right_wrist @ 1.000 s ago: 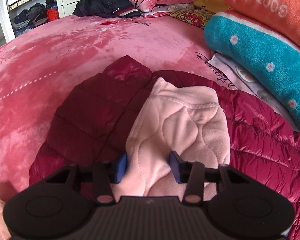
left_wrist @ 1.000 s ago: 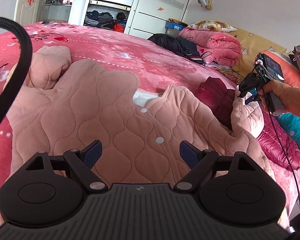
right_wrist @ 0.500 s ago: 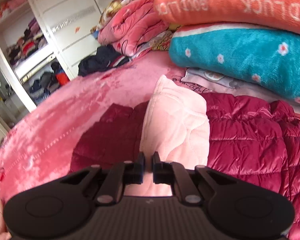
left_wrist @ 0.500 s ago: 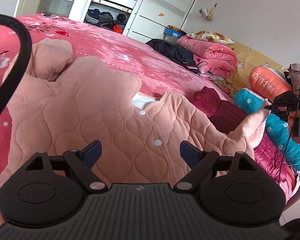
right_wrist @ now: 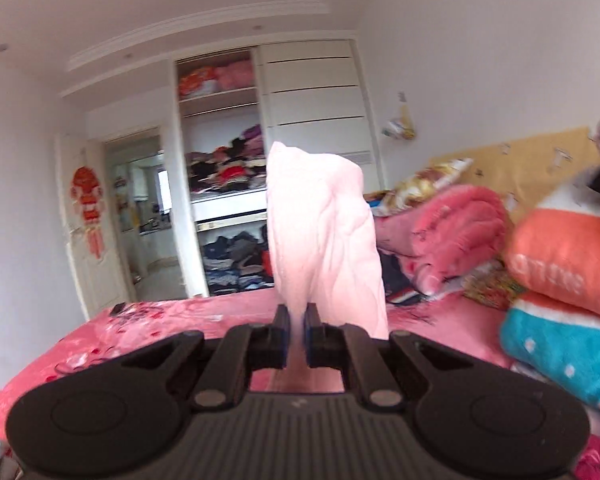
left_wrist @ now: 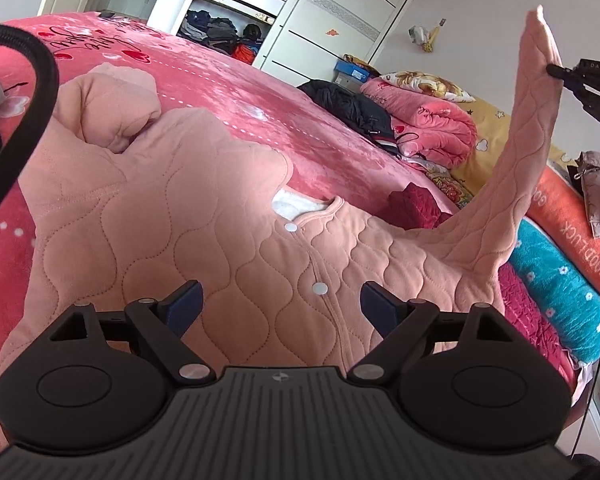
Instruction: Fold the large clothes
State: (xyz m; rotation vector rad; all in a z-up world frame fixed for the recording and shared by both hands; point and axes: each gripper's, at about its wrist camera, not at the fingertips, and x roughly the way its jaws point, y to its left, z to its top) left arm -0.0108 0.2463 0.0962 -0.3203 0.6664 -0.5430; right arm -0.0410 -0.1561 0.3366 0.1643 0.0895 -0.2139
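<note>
left wrist view: pink quilted jacket (left_wrist: 228, 232) spread on the bed, one sleeve pulled way up in the air.

the jacket lies front-up on the pink bedspread (left_wrist: 260, 104), snaps showing down the middle, its far sleeve bunched at upper left. left gripper (left_wrist: 280, 304) hangs just over the lower front with its jaws wide apart, nothing between them. right gripper (right_wrist: 296, 334) is clamped tight on the cuff end of the other sleeve (right_wrist: 324, 240), holding it high at the right over a dark red puffer jacket (left_wrist: 416, 204) next to the rolled teal blanket (left_wrist: 560, 292) and orange blanket (left_wrist: 572, 216).
</note>
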